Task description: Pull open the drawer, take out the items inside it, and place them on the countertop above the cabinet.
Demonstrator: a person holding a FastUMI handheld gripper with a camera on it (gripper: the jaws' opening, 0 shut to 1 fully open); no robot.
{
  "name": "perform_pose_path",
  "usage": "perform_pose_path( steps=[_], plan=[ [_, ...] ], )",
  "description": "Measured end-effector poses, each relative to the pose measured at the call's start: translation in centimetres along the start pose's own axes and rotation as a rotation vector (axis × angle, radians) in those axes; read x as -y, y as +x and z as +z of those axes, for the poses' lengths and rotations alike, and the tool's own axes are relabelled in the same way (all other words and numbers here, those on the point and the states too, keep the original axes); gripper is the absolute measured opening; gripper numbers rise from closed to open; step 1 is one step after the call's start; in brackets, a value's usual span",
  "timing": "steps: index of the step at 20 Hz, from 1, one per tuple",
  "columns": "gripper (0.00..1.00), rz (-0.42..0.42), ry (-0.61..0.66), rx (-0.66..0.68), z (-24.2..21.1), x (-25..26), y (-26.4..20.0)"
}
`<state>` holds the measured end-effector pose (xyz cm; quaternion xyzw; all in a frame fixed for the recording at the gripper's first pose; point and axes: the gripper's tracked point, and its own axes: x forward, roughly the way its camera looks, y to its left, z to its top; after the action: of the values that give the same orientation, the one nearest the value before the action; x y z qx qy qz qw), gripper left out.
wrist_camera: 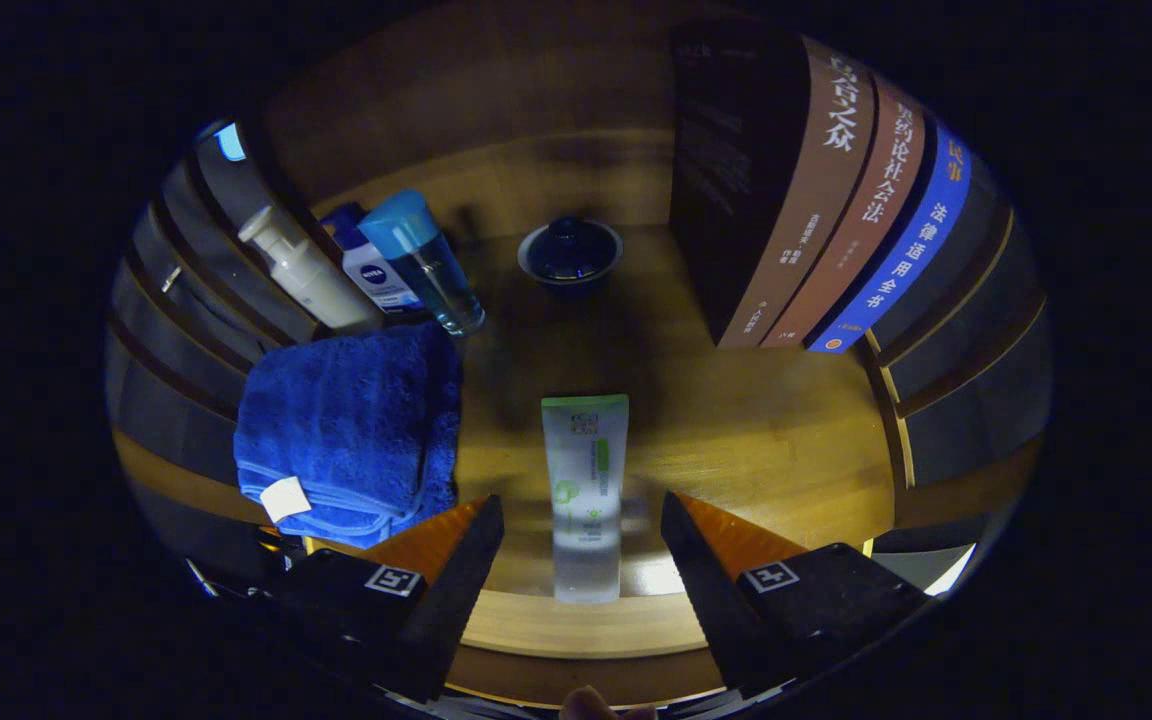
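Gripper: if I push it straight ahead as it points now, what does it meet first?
The open gripper would probably meet the tube lying flat between its fingers; the small dark lidded bowl sits beyond.

Fluffy cloth towel (351,425), glossy wooden countertop (756,440)

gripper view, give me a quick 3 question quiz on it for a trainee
1. True or false: the gripper is shut on the tube.
2. Which thing lies beside the tube, just ahead of one finger? A) the folded blue towel B) the books C) the dark lidded bowl
3. Fill in: the three bottles stand just beyond the ____.

Key
1. False. The fingers are spread apart, and the tube lies flat on the wooden countertop between them, touched by neither.
2. A. The books stand upright further off on the other side, and the bowl sits beyond the tube.
3. Towel.
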<state>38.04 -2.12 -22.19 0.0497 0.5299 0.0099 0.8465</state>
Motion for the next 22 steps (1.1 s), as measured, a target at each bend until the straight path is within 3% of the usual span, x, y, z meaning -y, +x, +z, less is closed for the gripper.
perform_pose_path(
  steps=[10,18,22],
  plan=[
    [1.00,0.021,-0.145,0.317,-2.5,-1.2,-10.1],
    [1.00,0.044,-0.129,0.584,-10.2,-1.8,-15.0],
    [1.00,0.012,-0.134,0.748,-14.2,-2.1,-16.5]
  ],
)
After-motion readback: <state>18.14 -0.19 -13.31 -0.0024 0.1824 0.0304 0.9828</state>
